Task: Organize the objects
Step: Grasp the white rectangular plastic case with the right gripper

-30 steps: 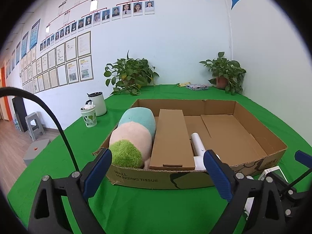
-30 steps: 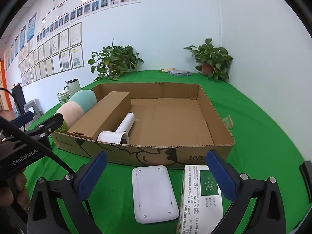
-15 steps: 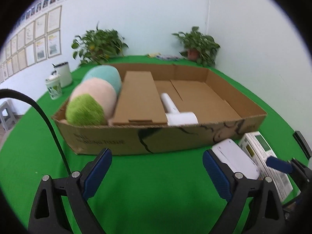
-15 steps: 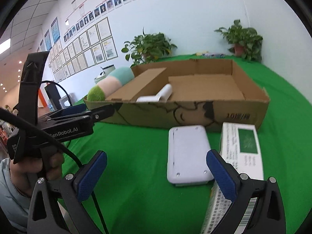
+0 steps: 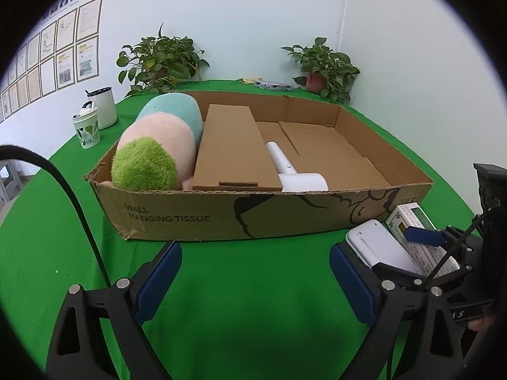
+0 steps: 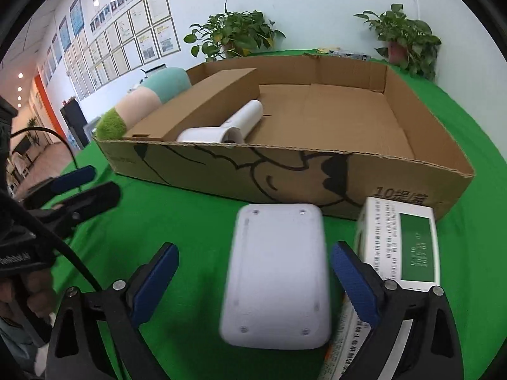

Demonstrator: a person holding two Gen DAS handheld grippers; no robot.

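White flat device (image 6: 277, 274): rounded slab, lying underside up (screw holes showing) on the green table cover (image 6: 190, 221), just in front of the cardboard tray (image 6: 285, 171) and close beside a white-and-green carton (image 6: 408, 247).

Risk: judged likeliest, the right-hand finger catching the carton, since that finger sits in the narrow gap between carton and device; a closing pinch could drag or tip the carton, or skew the slab. A low, smooth slab may also slip out if gripped only by its rounded edges.

Right gripper (image 6: 253, 288): jaws wide, just been closing a little, straddling the device; pads not seen pressing on it, nothing held.

Left gripper (image 5: 255, 280): jaws spread, empty, over bare cover in front of the tray.

Tray contents: plush toy (image 5: 155, 148), long brown box (image 5: 234, 152), white handled appliance (image 5: 294, 171); right half free.
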